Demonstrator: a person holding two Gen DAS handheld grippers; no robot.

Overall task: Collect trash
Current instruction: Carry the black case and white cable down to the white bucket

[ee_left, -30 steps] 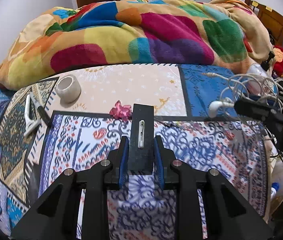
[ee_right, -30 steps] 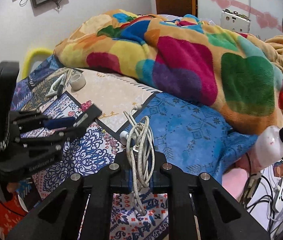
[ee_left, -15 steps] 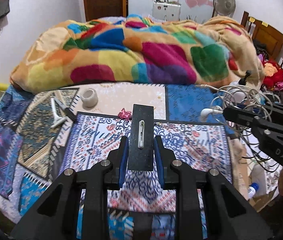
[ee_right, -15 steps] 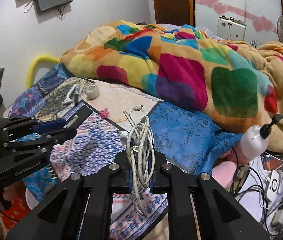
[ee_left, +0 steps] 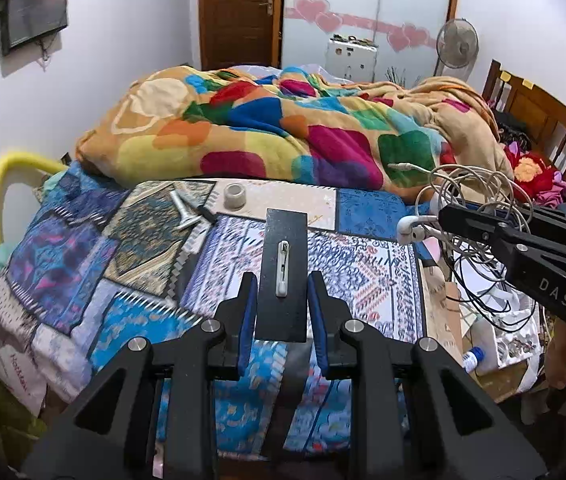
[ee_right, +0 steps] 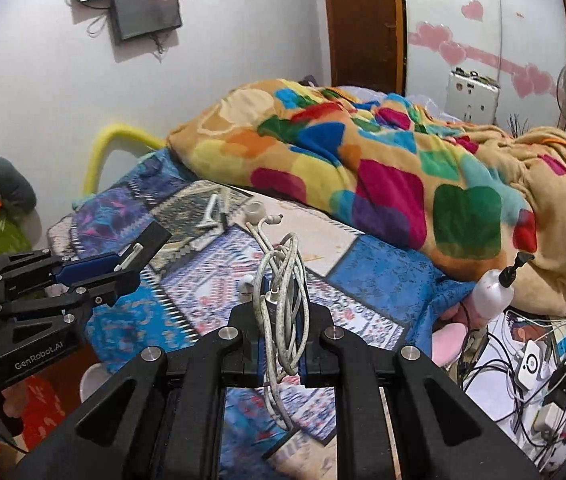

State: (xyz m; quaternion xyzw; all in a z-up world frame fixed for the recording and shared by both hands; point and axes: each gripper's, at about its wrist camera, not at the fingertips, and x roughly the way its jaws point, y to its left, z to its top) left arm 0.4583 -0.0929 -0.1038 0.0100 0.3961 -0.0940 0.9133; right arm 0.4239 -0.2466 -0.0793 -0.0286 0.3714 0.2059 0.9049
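While both tools are hanging above a patchwork bedspread (ee_left: 83, 248), we are gripping one find in each. Our left gripper (ee_left: 283, 312) is holding a flat black card (ee_left: 286, 264) with a small white clip (ee_left: 283, 268) on its face; the blue-padded fingers (ee_left: 247, 320) are standing narrowly apart, closing on the card's two long edges, and the card is sticking out ahead of them over the bed. Our right gripper (ee_right: 283, 332) is pinching a coiled bundle of white cable (ee_right: 281, 280), its fingers drawn nearly together with the loops squeezed between the pads and a loose end dangling below. In the left wrist view that same bundle is spilling above the right tool at the frame's right edge, a white plug hanging beside it.

On the bed we are seeing more clutter lying apart from both tools: a roll of tape (ee_left: 235, 196) on the pale panel, and just left of it a white razor-like tool (ee_left: 183, 212) beside a dark comb (ee_left: 207, 214). A rumpled multicoloured blanket (ee_left: 283, 136) is filling the far half of the bed. Beyond the bed's right side a tangle of chargers and wires (ee_right: 543, 368) is crowding the area below a white pump bottle (ee_right: 493, 296).
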